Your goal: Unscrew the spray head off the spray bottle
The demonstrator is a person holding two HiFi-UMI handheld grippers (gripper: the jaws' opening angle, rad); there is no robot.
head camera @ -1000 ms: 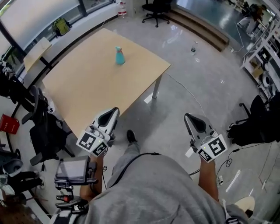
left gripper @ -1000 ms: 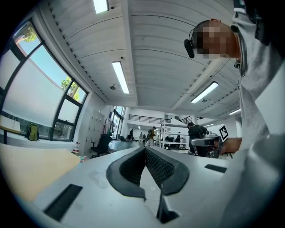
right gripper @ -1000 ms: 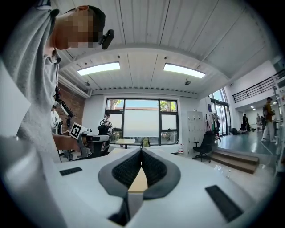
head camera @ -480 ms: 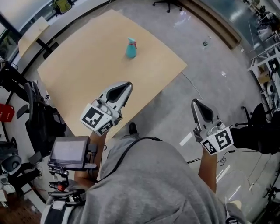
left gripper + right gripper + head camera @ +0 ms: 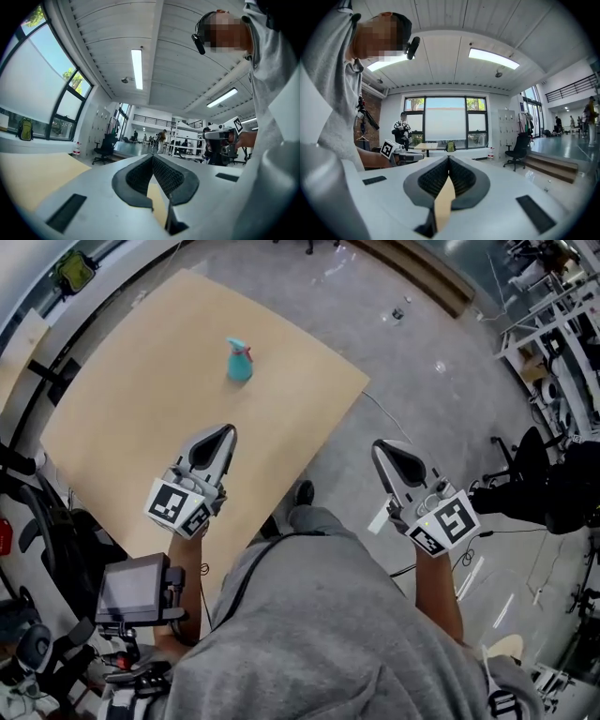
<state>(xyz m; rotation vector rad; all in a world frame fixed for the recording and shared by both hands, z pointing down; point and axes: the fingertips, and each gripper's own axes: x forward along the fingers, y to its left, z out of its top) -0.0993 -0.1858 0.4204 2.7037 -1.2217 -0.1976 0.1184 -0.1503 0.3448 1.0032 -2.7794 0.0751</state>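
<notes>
A small teal spray bottle [image 5: 239, 362] with a pinkish spray head stands upright on the far part of the light wooden table [image 5: 141, 427] in the head view. My left gripper [image 5: 217, 437] hovers over the table's near side, well short of the bottle, jaws shut and empty. My right gripper [image 5: 386, 452] is held over the floor, right of the table's corner, also shut with nothing in it. In both gripper views the black ribbed pads [image 5: 154, 174] [image 5: 449, 177] meet at their tips; the bottle does not show there.
Black office chairs [image 5: 56, 521] crowd the table's left side. A tablet on a rig [image 5: 136, 589] sits at lower left. Shelving and dark gear [image 5: 553, 493] stand on the right. A table leg and a cable [image 5: 394, 427] cross the grey floor beyond the corner.
The head view has swung so the table lies further under me. My left gripper now sits over the tabletop, closer to the bottle. Both grippers stay shut.
</notes>
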